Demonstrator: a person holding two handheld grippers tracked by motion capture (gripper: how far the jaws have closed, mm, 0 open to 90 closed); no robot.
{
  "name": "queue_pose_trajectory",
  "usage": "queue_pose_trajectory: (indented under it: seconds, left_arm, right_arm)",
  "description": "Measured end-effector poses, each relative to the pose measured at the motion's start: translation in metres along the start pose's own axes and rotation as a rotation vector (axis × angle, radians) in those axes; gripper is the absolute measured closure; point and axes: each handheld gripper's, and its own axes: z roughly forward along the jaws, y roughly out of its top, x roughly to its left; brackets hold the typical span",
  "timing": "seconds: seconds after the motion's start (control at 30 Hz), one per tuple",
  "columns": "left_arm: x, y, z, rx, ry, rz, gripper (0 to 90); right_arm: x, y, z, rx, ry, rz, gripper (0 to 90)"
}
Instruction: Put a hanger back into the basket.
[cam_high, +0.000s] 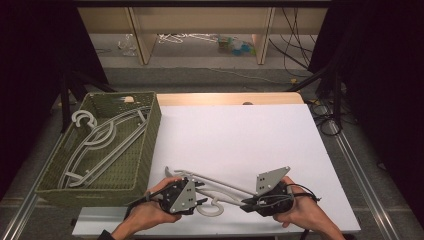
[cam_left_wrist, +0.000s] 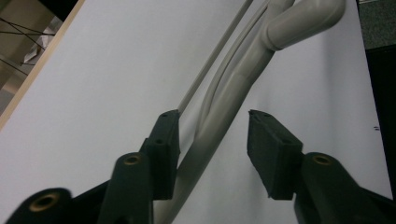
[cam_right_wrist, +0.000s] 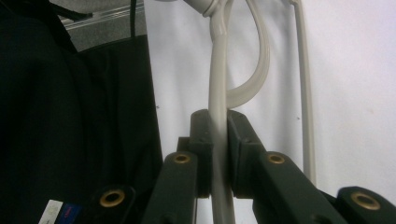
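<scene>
A light grey plastic hanger (cam_high: 220, 186) lies low over the front of the white table top (cam_high: 240, 130), its hook (cam_high: 212, 208) toward me. My right gripper (cam_high: 247, 204) is shut on one arm of the hanger (cam_right_wrist: 218, 60), which runs straight up between the pads (cam_right_wrist: 201, 135). My left gripper (cam_high: 200, 192) sits at the other side of the hook. In the left gripper view the hanger's thick arm (cam_left_wrist: 243, 74) passes between the jaws beside the left pad (cam_left_wrist: 167, 140), with a clear gap to the right pad, so this gripper (cam_left_wrist: 212, 126) is open.
A green woven basket (cam_high: 150, 135) stands on the table's left side with several grey hangers (cam_high: 100, 140) lying in it. A wooden strip (cam_high: 230, 98) runs along the far edge. Cables (cam_high: 320, 115) trail at the right; shelving stands beyond.
</scene>
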Motion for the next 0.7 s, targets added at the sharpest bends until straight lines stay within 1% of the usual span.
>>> queue_pose_trajectory:
  seconds: [0.03, 0.07, 0.1, 0.13, 0.17, 0.27, 0.3, 0.33, 0.37, 0.4, 0.47, 0.5, 0.53, 0.57, 0.6, 0.63, 0.67, 0.7]
  left_arm:
    - [0.001, 0.0, 0.0, 0.001, -0.004, 0.008, 62.0]
    - [0.003, 0.001, 0.0, 0.002, -0.011, 0.015, 62.0]
    - [0.004, 0.002, 0.0, 0.013, -0.022, 0.045, 66.2]
    - [0.004, 0.004, -0.001, 0.027, -0.03, 0.064, 67.3]
    - [0.004, 0.007, -0.003, 0.038, -0.033, 0.097, 68.5]
    - [0.002, 0.013, -0.007, 0.06, -0.046, 0.142, 71.7]
    - [0.001, 0.014, -0.008, 0.067, -0.049, 0.157, 72.7]
    - [0.001, 0.015, -0.009, 0.066, -0.056, 0.168, 73.6]
    - [0.001, 0.016, -0.01, 0.06, -0.058, 0.168, 74.3]
    - [0.001, 0.015, -0.011, 0.051, -0.065, 0.155, 74.4]
    - [0.002, 0.016, -0.011, 0.051, -0.071, 0.154, 75.1]
    - [0.0, 0.018, -0.012, 0.06, -0.083, 0.156, 76.1]
    - [0.0, 0.019, -0.013, 0.059, -0.081, 0.156, 76.5]
    - [0.0, 0.019, -0.013, 0.059, -0.081, 0.156, 77.0]
    - [0.001, 0.021, -0.014, 0.046, -0.095, 0.136, 77.8]
    - [0.001, 0.021, -0.015, 0.04, -0.111, 0.121, 78.3]
    - [0.002, 0.022, -0.016, 0.028, -0.121, 0.101, 78.9]
    - [0.002, 0.022, -0.016, 0.01, -0.13, 0.06, 79.0]
  right_arm:
    - [0.0, 0.0, 0.001, -0.003, 0.014, 0.004, 82.4]
    - [0.0, 0.0, 0.001, -0.003, 0.014, 0.004, 82.4]
    - [0.0, 0.0, 0.0, -0.005, 0.018, -0.003, 82.4]
    - [0.0, 0.0, 0.0, -0.008, 0.02, -0.001, 82.4]
    - [0.0, 0.0, 0.0, -0.014, 0.027, -0.003, 82.4]
    - [0.0, -0.002, -0.002, -0.024, 0.04, -0.006, 82.1]
    - [-0.001, -0.002, -0.003, -0.032, 0.042, -0.014, 81.6]
    - [-0.002, -0.002, -0.003, -0.043, 0.039, -0.017, 80.9]
    - [-0.002, -0.002, -0.004, -0.046, 0.039, -0.01, 80.5]
    - [-0.002, -0.002, -0.005, -0.054, 0.034, -0.007, 80.2]
    - [-0.002, -0.002, -0.005, -0.058, 0.035, -0.006, 79.8]
    - [-0.003, -0.003, -0.005, -0.06, 0.02, 0.005, 76.6]
    - [-0.004, -0.003, -0.005, -0.062, 0.007, 0.01, 75.3]
    - [-0.004, -0.003, -0.005, -0.062, 0.007, 0.01, 75.3]
    - [-0.006, -0.003, -0.006, -0.065, -0.014, 0.033, 72.3]
    - [-0.007, -0.003, -0.006, -0.066, -0.021, 0.047, 71.6]
    - [-0.008, -0.004, -0.006, -0.064, -0.028, 0.05, 70.6]
    - [-0.008, -0.004, -0.006, -0.069, -0.039, 0.055, 69.0]
